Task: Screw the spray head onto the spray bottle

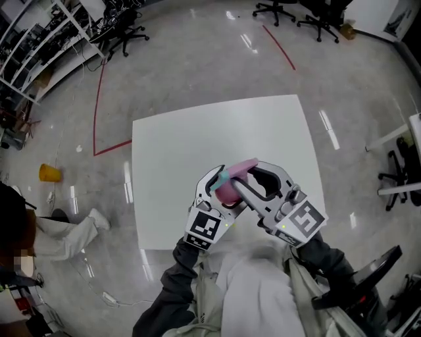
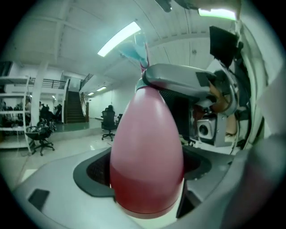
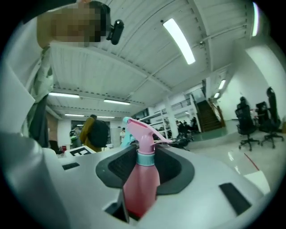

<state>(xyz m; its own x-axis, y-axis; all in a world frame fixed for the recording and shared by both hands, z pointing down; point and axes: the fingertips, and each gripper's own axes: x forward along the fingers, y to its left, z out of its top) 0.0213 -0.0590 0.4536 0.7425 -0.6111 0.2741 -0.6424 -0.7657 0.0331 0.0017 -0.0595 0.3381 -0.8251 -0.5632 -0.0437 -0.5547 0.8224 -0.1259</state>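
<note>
Above the white table (image 1: 197, 138) a pink spray bottle (image 1: 227, 192) is held between both grippers. My left gripper (image 1: 219, 187) is shut on the bottle's body (image 2: 146, 156), whose base faces that gripper's camera. The pink spray head (image 3: 142, 130), with a teal nozzle (image 2: 139, 53) and a teal collar (image 3: 145, 159), sits on the bottle's neck. My right gripper (image 3: 145, 162) has its dark pads against the collar on both sides, and one of its fingers (image 2: 178, 80) crosses the neck in the left gripper view. The left gripper's marker cube (image 3: 82, 151) shows behind the bottle.
Red tape lines (image 1: 99, 99) run over the glossy floor round the table. A yellow object (image 1: 49, 173) lies on the floor at left, near shelving (image 1: 39, 46). Office chairs (image 1: 309, 16) stand at the back. A person with a backpack (image 3: 93, 132) is far off.
</note>
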